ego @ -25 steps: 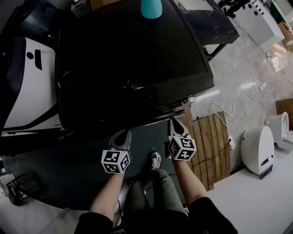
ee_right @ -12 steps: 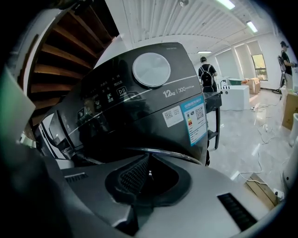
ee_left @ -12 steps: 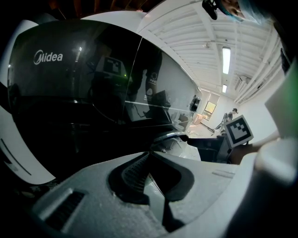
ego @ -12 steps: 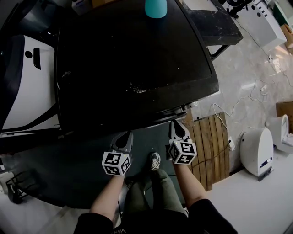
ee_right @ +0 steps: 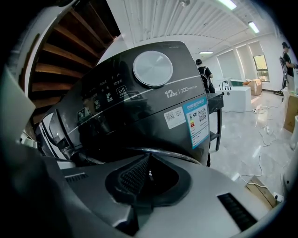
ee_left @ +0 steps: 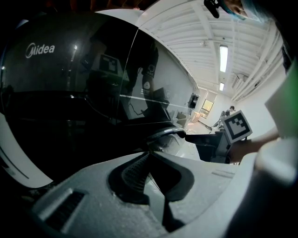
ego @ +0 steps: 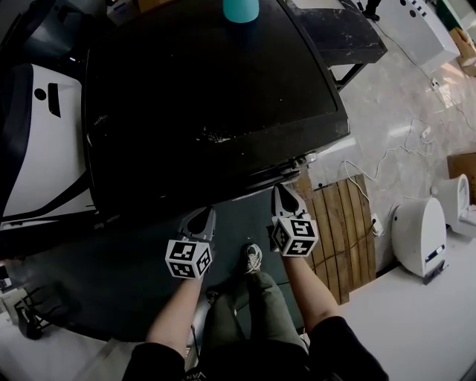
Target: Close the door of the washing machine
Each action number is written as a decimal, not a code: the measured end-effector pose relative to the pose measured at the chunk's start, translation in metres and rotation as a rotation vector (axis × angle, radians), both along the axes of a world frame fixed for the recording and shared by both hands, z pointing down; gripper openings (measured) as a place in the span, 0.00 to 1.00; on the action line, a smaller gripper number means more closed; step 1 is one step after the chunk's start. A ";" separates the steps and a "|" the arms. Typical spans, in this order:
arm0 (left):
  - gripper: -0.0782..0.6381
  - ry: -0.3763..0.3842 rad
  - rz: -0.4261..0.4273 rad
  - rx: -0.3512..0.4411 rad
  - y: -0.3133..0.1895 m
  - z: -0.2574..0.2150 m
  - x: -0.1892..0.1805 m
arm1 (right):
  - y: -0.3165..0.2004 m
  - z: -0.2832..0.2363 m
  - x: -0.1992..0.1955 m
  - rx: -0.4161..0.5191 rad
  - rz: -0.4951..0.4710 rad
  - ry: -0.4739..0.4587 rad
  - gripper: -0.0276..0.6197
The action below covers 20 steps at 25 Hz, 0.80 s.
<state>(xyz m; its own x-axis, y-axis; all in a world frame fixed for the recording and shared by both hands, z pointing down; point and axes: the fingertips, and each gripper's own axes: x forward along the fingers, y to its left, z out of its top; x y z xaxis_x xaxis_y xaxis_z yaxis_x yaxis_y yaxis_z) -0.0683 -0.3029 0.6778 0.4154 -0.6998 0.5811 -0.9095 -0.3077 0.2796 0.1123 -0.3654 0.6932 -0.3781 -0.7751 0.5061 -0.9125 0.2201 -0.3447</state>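
A dark grey front-loading washing machine [ego: 208, 97] fills the head view from above; its front is hidden under its top edge. In the left gripper view its round dark glass door [ee_left: 79, 102] with a logo stands close ahead, a chrome rim [ee_left: 165, 134] just past the jaws. The right gripper view shows the control panel with a silver knob [ee_right: 152, 69] and stickers. My left gripper [ego: 199, 222] and right gripper [ego: 285, 199] both hover at the machine's front edge. Left gripper [ee_left: 149, 155] and right gripper [ee_right: 148, 159] are shut with nothing between the pads. I cannot tell whether the door is latched.
A teal cup [ego: 241, 9] stands on the machine's top at the back. A white appliance [ego: 41, 149] sits at the left, a wooden pallet [ego: 343, 231] and another white unit [ego: 418, 237] at the right. Cables [ego: 387, 160] lie on the floor. My shoe [ego: 253, 259] is below.
The right gripper has rolled slightly. Both grippers stay at the machine's front edge; the head view has shifted a little.
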 end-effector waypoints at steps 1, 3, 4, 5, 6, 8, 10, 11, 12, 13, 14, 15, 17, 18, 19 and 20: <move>0.13 0.000 0.003 -0.002 0.000 0.000 0.000 | 0.000 0.001 0.000 -0.001 -0.004 0.000 0.06; 0.13 0.000 0.004 -0.004 0.001 0.001 -0.001 | 0.001 0.001 0.000 -0.001 -0.005 0.002 0.06; 0.13 0.001 0.002 -0.004 0.001 0.001 -0.002 | 0.001 0.001 0.001 0.001 -0.003 0.003 0.06; 0.13 0.003 -0.001 -0.002 0.001 0.000 -0.003 | 0.001 0.001 0.001 0.002 0.001 0.004 0.06; 0.13 0.005 -0.003 0.000 0.001 0.000 -0.004 | 0.000 0.001 0.001 0.003 0.003 0.005 0.06; 0.13 0.006 -0.008 0.007 0.001 -0.002 -0.005 | 0.001 0.001 0.001 -0.001 0.007 -0.001 0.06; 0.13 0.011 -0.014 0.009 0.004 -0.005 -0.006 | 0.005 0.002 -0.002 -0.019 -0.003 -0.008 0.05; 0.13 0.013 -0.015 0.008 0.007 -0.006 -0.006 | 0.009 0.002 -0.005 -0.031 -0.013 -0.006 0.05; 0.13 0.014 -0.016 0.008 0.010 -0.007 -0.005 | 0.014 0.002 -0.008 -0.041 -0.020 -0.004 0.05; 0.13 0.015 -0.015 0.009 0.013 -0.009 -0.005 | 0.019 0.001 -0.009 -0.046 -0.020 -0.003 0.05; 0.13 0.017 -0.013 0.013 0.016 -0.011 -0.004 | 0.024 0.000 -0.009 -0.047 -0.015 -0.004 0.05; 0.13 0.019 -0.011 0.019 0.018 -0.014 -0.004 | 0.029 -0.002 -0.009 -0.046 -0.009 -0.005 0.05; 0.13 0.024 -0.006 0.034 0.025 -0.022 -0.003 | 0.041 -0.012 -0.010 -0.039 -0.005 -0.005 0.05; 0.13 0.029 -0.004 0.040 0.029 -0.027 -0.003 | 0.048 -0.018 -0.010 -0.034 -0.004 -0.004 0.05; 0.13 0.034 -0.002 0.045 0.034 -0.031 -0.004 | 0.055 -0.025 -0.011 -0.028 -0.001 -0.004 0.05; 0.13 0.039 0.001 0.050 0.040 -0.036 -0.005 | 0.062 -0.032 -0.011 -0.021 0.005 -0.006 0.05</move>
